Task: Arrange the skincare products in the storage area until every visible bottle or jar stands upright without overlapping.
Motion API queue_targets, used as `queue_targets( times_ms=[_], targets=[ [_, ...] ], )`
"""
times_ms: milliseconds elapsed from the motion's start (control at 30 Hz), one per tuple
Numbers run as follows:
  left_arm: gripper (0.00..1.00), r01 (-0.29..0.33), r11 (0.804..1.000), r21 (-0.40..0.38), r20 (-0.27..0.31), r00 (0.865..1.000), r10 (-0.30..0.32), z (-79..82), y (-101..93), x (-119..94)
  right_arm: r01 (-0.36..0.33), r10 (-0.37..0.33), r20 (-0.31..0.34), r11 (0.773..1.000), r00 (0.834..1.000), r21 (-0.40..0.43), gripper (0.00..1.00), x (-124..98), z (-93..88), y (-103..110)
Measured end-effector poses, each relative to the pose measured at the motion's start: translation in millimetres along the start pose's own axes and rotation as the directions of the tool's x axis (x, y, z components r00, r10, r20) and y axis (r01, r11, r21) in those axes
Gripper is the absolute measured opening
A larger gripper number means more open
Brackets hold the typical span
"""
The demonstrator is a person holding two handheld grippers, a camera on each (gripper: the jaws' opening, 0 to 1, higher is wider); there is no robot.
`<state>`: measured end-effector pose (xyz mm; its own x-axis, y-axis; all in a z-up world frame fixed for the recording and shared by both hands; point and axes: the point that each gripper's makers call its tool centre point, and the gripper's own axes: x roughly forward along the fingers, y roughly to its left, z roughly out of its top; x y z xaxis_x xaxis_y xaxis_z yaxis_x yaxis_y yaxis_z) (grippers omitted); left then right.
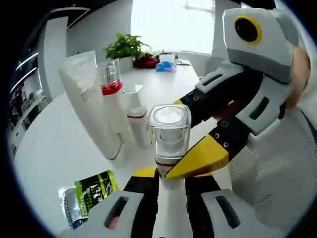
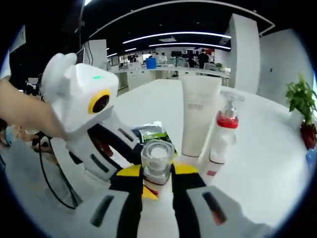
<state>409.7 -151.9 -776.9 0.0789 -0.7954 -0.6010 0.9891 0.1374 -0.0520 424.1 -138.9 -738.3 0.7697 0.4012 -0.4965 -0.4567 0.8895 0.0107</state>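
Both tools, left (image 1: 166, 174) and right (image 2: 157, 174), are pinching the clear-capped bottle (image 1: 169, 130) upright beside the tube (image 1: 91, 101) on the desk (image 1: 49, 148).

Blown-out window (image 1: 168, 22) backlights the left gripper view, ceiling light strips (image 2: 173, 34) brighten the right gripper view over a dark ceiling; soft shadows on bench (image 1: 59, 144), strong fisheye bending, near edges blurred.
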Motion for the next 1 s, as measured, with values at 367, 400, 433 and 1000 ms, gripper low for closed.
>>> queue_targets(
  times_ms=[367,400,433,1000],
  targets=[
    [0.17,-0.009,1.000,0.029,0.016,1.000,0.009,-7.8,4.4,6,0.004,-0.004,0.007,1.000,1.000,-0.016,0.21,4,-4.4,-1],
    [0.17,-0.008,1.000,0.028,0.020,1.000,0.007,-7.7,4.5,6,0.005,-0.004,0.008,1.000,1.000,-0.021,0.21,4,-4.1,-1],
    [0.17,-0.008,0.999,0.031,0.024,1.000,0.007,-7.3,4.7,7,0.004,-0.004,0.009,1.000,1.000,-0.022,0.22,4,-4.0,-1],
    [0.17,-0.023,0.999,0.035,0.051,0.998,0.021,1.7,19.7,18,-0.050,0.048,0.049,0.998,0.998,0.043,0.38,-8,-1.3,-5]
  ],
)
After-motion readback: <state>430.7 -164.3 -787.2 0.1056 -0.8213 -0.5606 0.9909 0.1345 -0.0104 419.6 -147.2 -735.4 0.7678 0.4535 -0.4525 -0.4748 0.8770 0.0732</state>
